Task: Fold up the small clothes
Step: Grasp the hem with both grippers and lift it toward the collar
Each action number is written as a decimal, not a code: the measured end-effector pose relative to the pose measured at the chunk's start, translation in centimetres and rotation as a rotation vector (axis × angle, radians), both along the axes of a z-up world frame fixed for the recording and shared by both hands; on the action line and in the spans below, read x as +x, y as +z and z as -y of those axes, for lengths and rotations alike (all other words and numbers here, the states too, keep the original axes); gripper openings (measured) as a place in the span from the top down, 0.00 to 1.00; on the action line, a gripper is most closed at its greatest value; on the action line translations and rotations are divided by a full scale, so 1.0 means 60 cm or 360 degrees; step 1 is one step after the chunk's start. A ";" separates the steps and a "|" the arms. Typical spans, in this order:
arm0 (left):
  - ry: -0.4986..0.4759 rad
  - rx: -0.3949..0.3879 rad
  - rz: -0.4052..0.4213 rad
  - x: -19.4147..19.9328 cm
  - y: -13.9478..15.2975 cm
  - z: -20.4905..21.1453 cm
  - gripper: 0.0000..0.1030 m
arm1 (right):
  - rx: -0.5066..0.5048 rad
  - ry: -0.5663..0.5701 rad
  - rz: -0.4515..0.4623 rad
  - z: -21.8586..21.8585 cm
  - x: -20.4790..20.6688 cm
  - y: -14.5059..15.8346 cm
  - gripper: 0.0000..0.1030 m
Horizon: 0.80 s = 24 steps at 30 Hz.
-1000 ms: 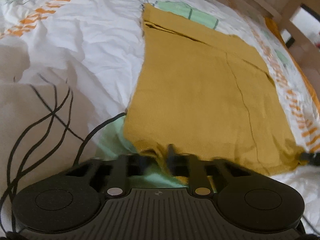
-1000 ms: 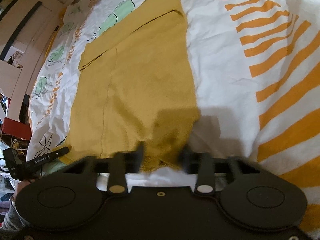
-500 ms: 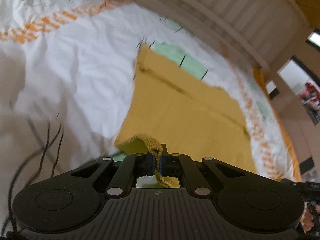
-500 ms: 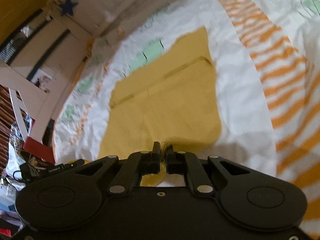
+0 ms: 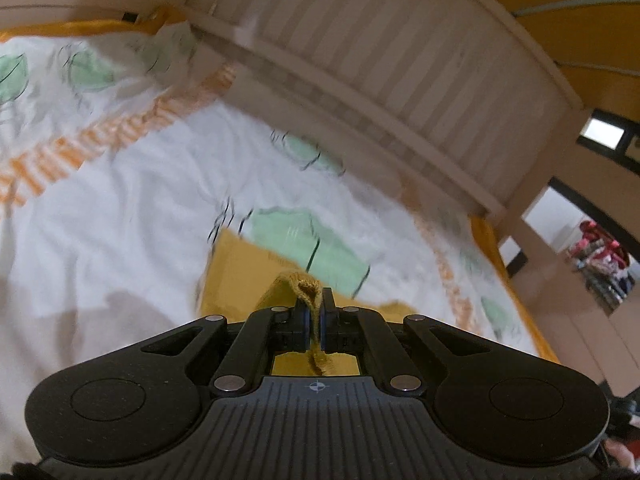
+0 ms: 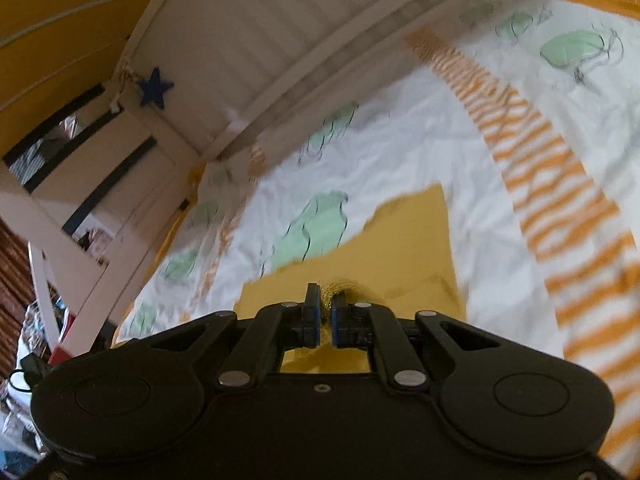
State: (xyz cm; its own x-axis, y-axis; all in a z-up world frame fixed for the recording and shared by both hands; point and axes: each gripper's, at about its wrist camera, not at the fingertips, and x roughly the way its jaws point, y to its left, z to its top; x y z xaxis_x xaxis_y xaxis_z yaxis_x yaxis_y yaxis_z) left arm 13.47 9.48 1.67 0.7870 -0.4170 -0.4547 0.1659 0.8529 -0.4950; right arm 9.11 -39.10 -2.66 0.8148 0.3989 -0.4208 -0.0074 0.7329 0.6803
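Observation:
A mustard-yellow knitted garment point(image 5: 236, 272) lies on the bed, its near edge lifted off the cover. My left gripper point(image 5: 314, 300) is shut on a pinched fold of that edge, and a strand of the knit hangs down between its fingers. In the right wrist view the same yellow garment point(image 6: 408, 248) stretches ahead, and my right gripper point(image 6: 326, 300) is shut on a bunch of its hem. Most of the cloth near both grippers is hidden behind their black bodies. Both views are blurred by motion.
The bed cover point(image 5: 120, 208) is white with green shapes and orange stripes point(image 6: 560, 184). A white slatted bed end point(image 5: 400, 80) rises just beyond the garment. A blue star point(image 6: 154, 88) hangs on it. Cluttered floor and furniture show past the bed's edge point(image 6: 36, 320).
Both grippers closed on the garment's near edge and rose with it, tilting up toward the bed end. Less of the yellow cloth shows now.

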 end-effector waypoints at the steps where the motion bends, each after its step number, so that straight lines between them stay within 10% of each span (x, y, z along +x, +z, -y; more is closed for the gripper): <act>1: 0.0009 -0.0002 0.0011 0.014 0.001 0.002 0.97 | -0.0007 -0.0013 0.0009 0.004 0.012 -0.001 0.88; 24: 0.0149 0.0056 -0.0314 0.305 -0.149 0.043 0.96 | -0.0099 -0.0201 -0.0254 0.044 0.317 -0.151 0.88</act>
State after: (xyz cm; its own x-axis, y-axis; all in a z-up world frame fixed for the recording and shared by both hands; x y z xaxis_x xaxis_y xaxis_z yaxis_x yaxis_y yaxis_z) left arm 31.76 6.92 -7.25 0.7160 -0.3274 -0.6166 -0.0117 0.8774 -0.4795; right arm 28.13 -41.74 -11.73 0.7775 0.2672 -0.5693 0.1914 0.7618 0.6189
